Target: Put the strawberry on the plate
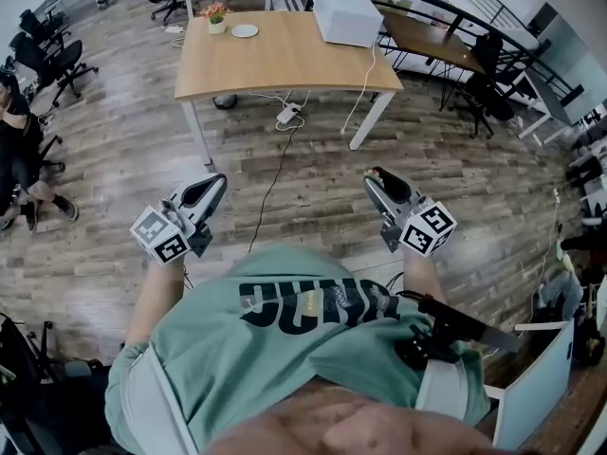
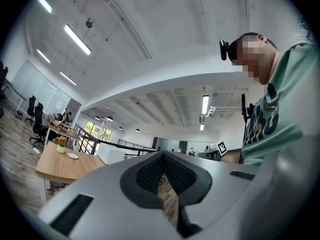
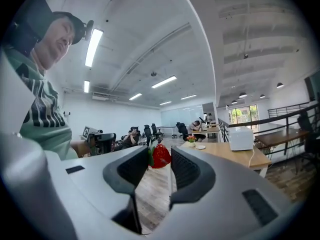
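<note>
A red strawberry (image 3: 162, 157) with green leaves is pinched between the tips of my right gripper (image 3: 159, 160), which is shut on it and held at waist height. In the head view that gripper (image 1: 377, 178) shows a bit of red at its tip. The small white plate (image 1: 245, 30) lies on the far wooden table (image 1: 285, 64), several steps ahead of both grippers; it also shows in the right gripper view as the plate (image 3: 200, 147). My left gripper (image 1: 211, 190) is held level with the right one, its jaws (image 2: 163, 156) shut on nothing.
A flower pot (image 1: 216, 17) stands beside the plate, and a white box (image 1: 346, 12) sits at the table's far right with a cable hanging to the wood floor. Office chairs (image 1: 57, 60) and a seated person are at the left. A railing and desks lie to the right.
</note>
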`<state>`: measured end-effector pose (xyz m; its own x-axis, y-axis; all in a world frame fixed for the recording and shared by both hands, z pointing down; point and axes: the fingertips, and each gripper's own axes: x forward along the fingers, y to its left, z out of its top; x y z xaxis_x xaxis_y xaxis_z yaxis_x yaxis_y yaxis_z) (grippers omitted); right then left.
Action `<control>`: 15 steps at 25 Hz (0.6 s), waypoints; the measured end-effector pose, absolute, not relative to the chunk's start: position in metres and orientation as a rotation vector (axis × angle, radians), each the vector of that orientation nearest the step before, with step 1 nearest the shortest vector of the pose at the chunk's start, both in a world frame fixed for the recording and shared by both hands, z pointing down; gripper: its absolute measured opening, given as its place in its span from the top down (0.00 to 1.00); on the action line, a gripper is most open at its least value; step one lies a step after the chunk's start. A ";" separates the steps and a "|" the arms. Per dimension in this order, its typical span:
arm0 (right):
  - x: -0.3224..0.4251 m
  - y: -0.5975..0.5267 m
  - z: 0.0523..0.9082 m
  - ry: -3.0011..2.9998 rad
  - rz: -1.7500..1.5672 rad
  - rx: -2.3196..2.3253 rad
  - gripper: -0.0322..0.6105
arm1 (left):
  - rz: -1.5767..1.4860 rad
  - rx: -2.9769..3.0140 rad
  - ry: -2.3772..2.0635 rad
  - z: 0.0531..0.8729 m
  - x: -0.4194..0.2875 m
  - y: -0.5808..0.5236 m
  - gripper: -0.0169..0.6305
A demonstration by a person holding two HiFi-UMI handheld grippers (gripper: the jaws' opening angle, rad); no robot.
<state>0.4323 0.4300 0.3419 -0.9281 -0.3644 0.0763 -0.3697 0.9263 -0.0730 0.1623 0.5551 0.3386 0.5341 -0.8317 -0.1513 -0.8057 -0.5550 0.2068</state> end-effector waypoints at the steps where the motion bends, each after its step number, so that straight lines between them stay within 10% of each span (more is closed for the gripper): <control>1: 0.424 0.427 0.342 -3.018 0.124 0.566 0.72 | -0.362 2.644 -1.423 0.341 0.155 0.552 0.97; 15: 0.409 0.287 0.363 -3.085 0.191 0.363 0.72 | -0.302 2.570 -1.591 0.347 0.166 0.448 0.97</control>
